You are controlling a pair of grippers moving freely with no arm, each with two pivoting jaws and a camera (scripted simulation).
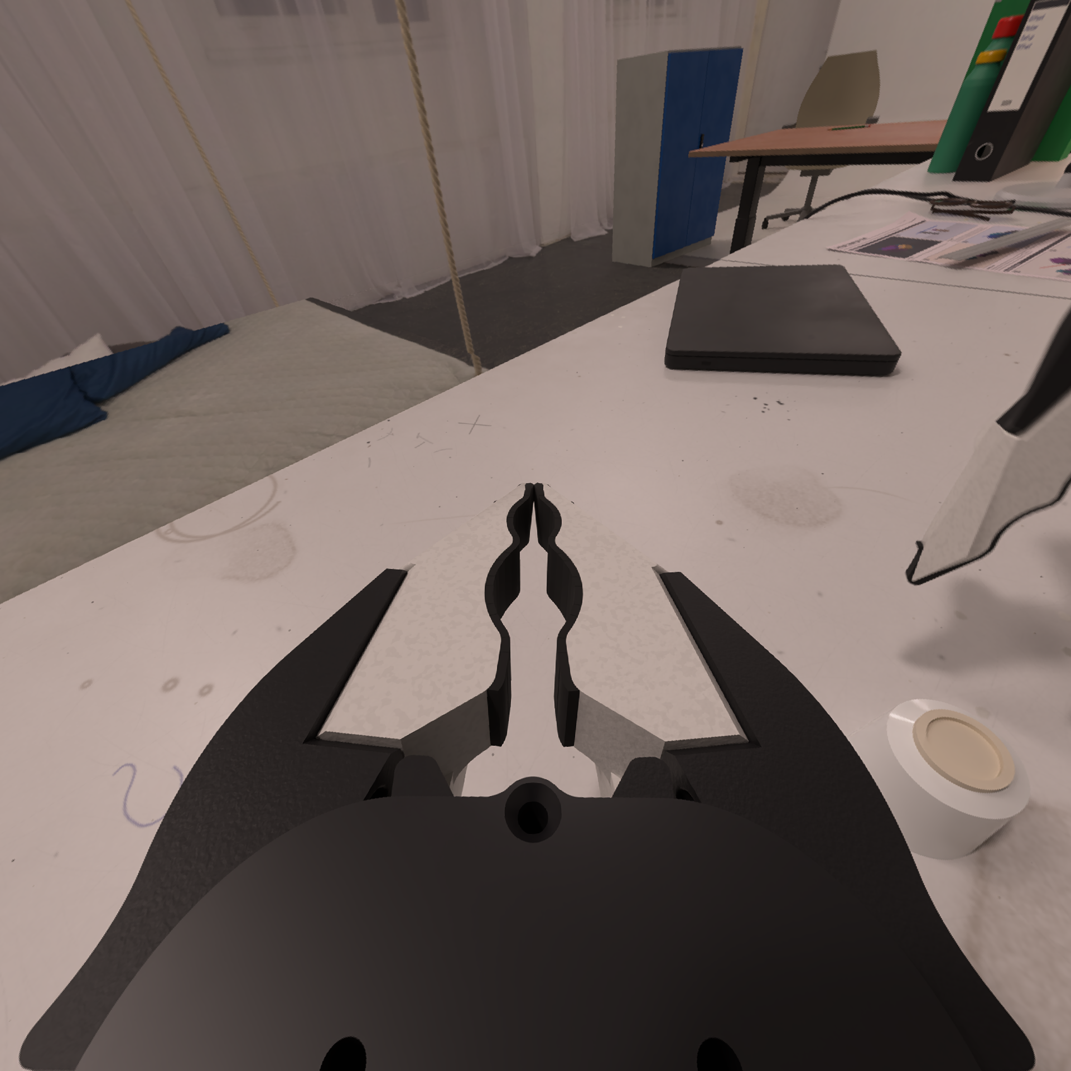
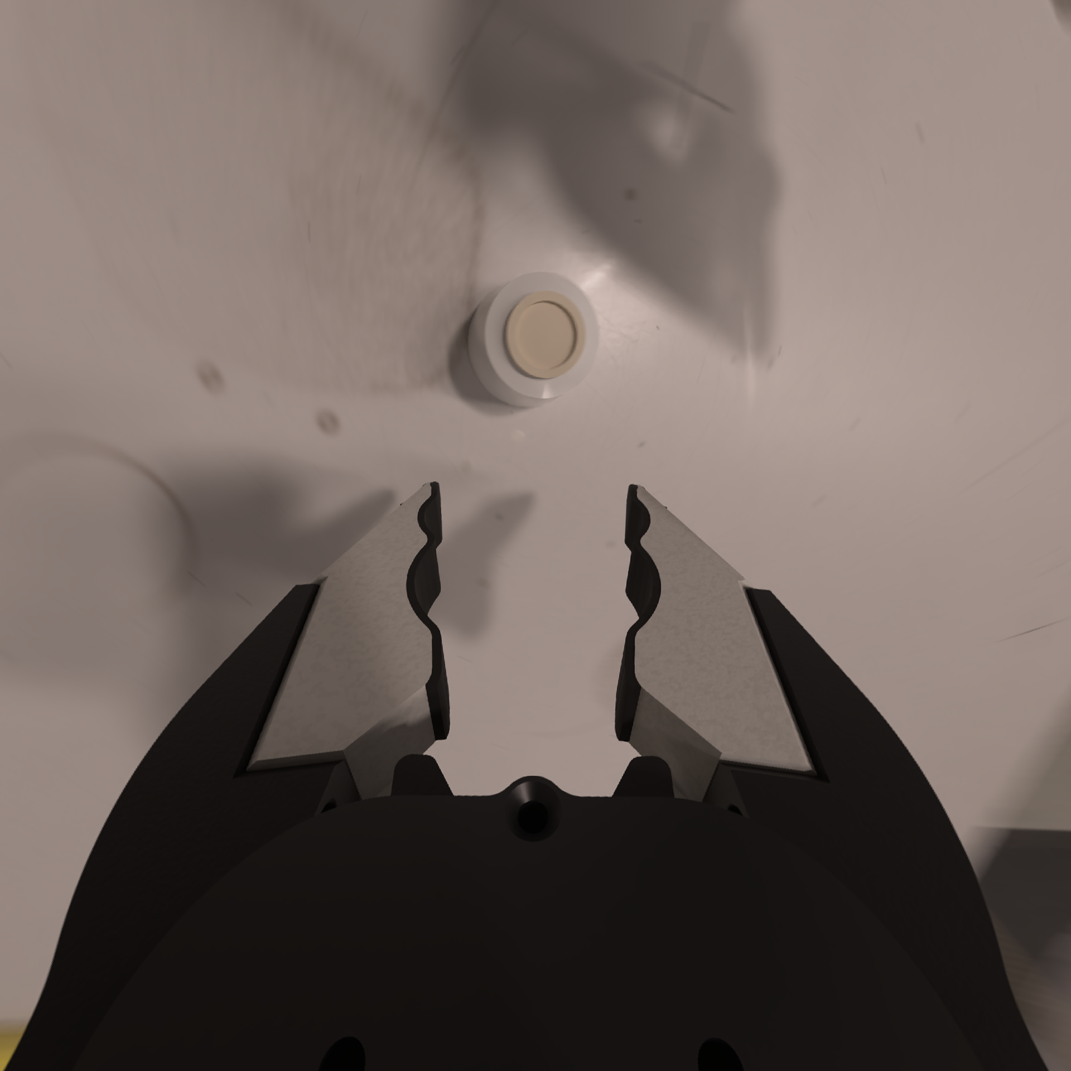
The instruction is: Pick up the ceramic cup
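Looking along my left gripper (image 1: 534, 487), I see its jaws pressed together at the tips with nothing between them, hovering low over the white desk (image 1: 579, 405); I judge it is parked out of the way, since the ceramic cup (image 1: 956, 776) stands near and to the right, apart from it. The cup is upside down, its beige base ring facing up, so whatever it might hold is hidden and likely nothing. Farther off lies a closed black laptop (image 1: 776, 319), with papers (image 1: 950, 243) and binders (image 1: 1008, 93) at the far right, and one finger of my right gripper (image 1: 985, 510) hangs above the desk beyond the cup. Turning to the right wrist view, my right gripper (image 2: 534, 492) looks down at the desk (image 2: 232, 232) with jaws spread wide and empty, and the cup (image 2: 534, 348) sits ahead of the tips, well apart. I judge the wide gap suits straddling its walls once I move forward and descend.
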